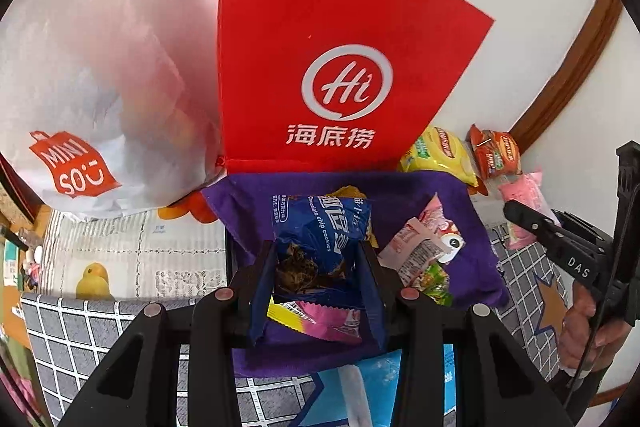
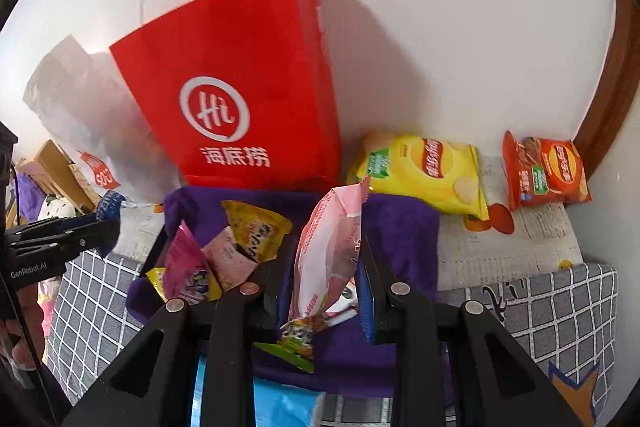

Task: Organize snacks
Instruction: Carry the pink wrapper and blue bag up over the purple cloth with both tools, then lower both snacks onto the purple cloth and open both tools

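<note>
Gripping a blue cookie pack (image 1: 320, 239), your left tool (image 1: 318, 267) has its pads pressed on the pack's sides, holding it above the purple cloth (image 1: 448, 227). Your right tool (image 2: 326, 267) is clamped on a pink snack pack (image 2: 326, 247), which stands upright between its pads, also over the purple cloth (image 2: 400, 227).

On the cloth lie more snacks: a pink packet (image 2: 188, 267), a yellow packet (image 2: 256, 231) and a pale pink one (image 2: 230, 259) on its left part, under the cookie pack.

Behind the cloth stands a red paper bag (image 2: 240, 87) against the wall. Left of the cloth sits a white plastic bag (image 1: 80, 87). Right of the red bag, beyond the cloth's far right corner, lie a yellow chip bag (image 2: 424, 167) and, further right, an orange chip bag (image 2: 544, 171), both flat on the surface.
</note>
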Tool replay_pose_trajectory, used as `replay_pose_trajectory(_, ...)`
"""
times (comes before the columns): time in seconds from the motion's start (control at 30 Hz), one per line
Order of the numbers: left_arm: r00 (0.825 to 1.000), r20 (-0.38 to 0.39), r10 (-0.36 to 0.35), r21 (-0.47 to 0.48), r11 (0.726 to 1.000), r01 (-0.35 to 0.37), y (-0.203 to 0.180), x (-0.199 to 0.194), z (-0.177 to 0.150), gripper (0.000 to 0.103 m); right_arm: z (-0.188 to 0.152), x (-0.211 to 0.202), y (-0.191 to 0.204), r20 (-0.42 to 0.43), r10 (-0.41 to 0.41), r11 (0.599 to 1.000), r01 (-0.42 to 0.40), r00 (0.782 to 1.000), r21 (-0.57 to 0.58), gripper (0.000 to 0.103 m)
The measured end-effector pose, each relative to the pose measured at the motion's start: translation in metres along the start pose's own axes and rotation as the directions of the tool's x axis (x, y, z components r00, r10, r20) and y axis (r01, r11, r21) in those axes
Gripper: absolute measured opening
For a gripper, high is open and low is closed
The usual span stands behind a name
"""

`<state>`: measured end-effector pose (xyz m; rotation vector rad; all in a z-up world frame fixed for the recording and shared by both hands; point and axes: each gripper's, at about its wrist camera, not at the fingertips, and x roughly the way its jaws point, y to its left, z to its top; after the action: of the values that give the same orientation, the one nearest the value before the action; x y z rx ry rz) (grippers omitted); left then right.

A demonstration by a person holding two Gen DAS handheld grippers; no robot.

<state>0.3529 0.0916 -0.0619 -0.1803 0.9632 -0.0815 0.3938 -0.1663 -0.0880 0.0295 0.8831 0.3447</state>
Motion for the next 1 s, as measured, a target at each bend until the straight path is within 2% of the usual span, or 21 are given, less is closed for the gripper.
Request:
replay_pose_trajectory(0.2,1.0,-0.021,-0.016,-0.007,1.0,0.016,-0.001,0.009,-0.001,0.038,-0.003,0.014,-0.009,-0.056,-0.01,1.0,0.01,0.998,-0.002,0.028)
replay_pose_trajectory(0.37,0.998,-0.045,-0.042,-0.002,0.999,0.041,-0.007,0.018,-0.004,0.038,-0.007,0.027,-0.008,-0.117,0.016,1.0,-0.018,0.993,-0.015,0.027)
replay_pose_trajectory(0.57,0.995,-0.083,-0.057,0.002,0.998,0.058,-0.014,0.034,-0.008,0.038,-0.013,0.042,-0.003,-0.146,-0.004,0.999,-0.003,0.989,-0.042,0.025)
replay_pose_trajectory(0.87,0.989,-0.135,-0.067,-0.003,0.998,0.067,-0.02,0.053,-0.013,0.038,-0.023,0.061,0.009,-0.218,0.034,0.997,-0.049,0.975,-0.064,0.025)
replay_pose_trajectory(1.0,0.987,-0.149,-0.066,-0.002,0.998,0.066,-0.022,0.057,-0.015,0.038,-0.027,0.069,0.017,-0.233,0.01,0.995,-0.033,0.972,-0.093,0.026)
